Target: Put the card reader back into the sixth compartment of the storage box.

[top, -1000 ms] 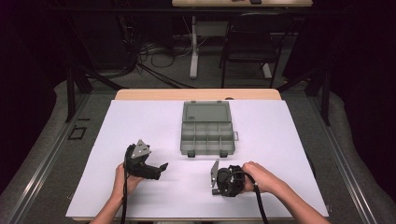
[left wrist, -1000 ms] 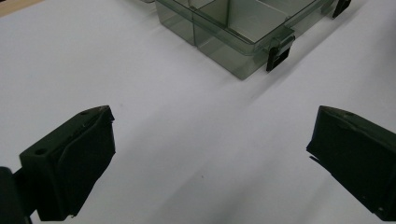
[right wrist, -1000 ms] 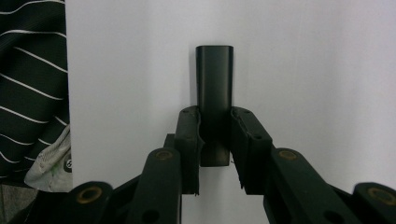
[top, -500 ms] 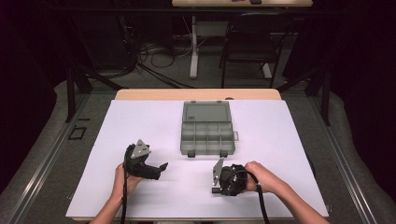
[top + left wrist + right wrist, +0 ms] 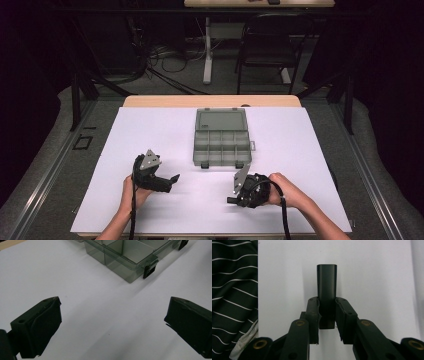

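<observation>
A clear grey compartment box (image 5: 222, 142) lies in the middle of the white table, its lid folded back behind it. My left gripper (image 5: 169, 182) rests on the table at the box's front left; in the left gripper view it (image 5: 113, 312) stands open over bare white surface, with the box's corner and latch (image 5: 149, 268) ahead. My right gripper (image 5: 233, 199) sits at the box's front right, pointing left. In the right gripper view it (image 5: 327, 302) is shut on a small black oblong block (image 5: 326, 282) that sticks out past the fingertips.
A white sheet (image 5: 310, 150) covers the table (image 5: 150, 101), whose wooden edge shows at the far side. The person's striped clothing (image 5: 234, 290) is at the left of the right gripper view. Chairs and cables stand on the dark floor beyond.
The right gripper with the black block has shifted slightly to the right. The left gripper has kept still.
</observation>
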Tool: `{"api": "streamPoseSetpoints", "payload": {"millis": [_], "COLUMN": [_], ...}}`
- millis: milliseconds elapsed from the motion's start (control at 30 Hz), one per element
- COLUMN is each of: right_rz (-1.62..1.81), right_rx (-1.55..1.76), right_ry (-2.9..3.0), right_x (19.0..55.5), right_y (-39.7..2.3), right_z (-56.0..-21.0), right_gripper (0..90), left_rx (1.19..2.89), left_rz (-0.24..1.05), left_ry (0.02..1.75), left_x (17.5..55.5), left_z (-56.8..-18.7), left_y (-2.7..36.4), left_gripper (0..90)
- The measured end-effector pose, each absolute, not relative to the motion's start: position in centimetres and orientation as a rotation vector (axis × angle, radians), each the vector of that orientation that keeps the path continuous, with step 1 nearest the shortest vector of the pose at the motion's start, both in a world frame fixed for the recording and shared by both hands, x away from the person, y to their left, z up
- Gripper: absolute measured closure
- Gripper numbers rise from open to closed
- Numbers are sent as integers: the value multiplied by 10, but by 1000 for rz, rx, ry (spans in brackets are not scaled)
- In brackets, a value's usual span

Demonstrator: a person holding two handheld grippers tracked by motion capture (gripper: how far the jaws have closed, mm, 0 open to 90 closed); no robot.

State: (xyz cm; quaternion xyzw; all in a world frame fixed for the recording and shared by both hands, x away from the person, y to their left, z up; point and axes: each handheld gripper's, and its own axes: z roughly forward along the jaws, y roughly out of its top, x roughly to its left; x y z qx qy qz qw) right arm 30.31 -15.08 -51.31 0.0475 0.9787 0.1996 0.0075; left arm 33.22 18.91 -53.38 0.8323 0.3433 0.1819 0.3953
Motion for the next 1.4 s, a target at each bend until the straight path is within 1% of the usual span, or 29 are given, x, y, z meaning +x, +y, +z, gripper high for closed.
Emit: {"api": "streamPoseSetpoints", "payload": {"millis": [733, 1400], "right_rz": [900, 935], "right_rx": [368, 475], "right_ry": [2911, 2809], "right_x": [308, 311], "right_y": [-173, -177], "right_z": [-511, -509], "right_gripper": [739, 739], "left_rx": [2108, 2110], "left_rz": [462, 468], "left_ry": [868, 862], "left_x": [332, 331], "left_z": [-534, -534], "left_y": [188, 187], "left_gripper": [0, 0]}}
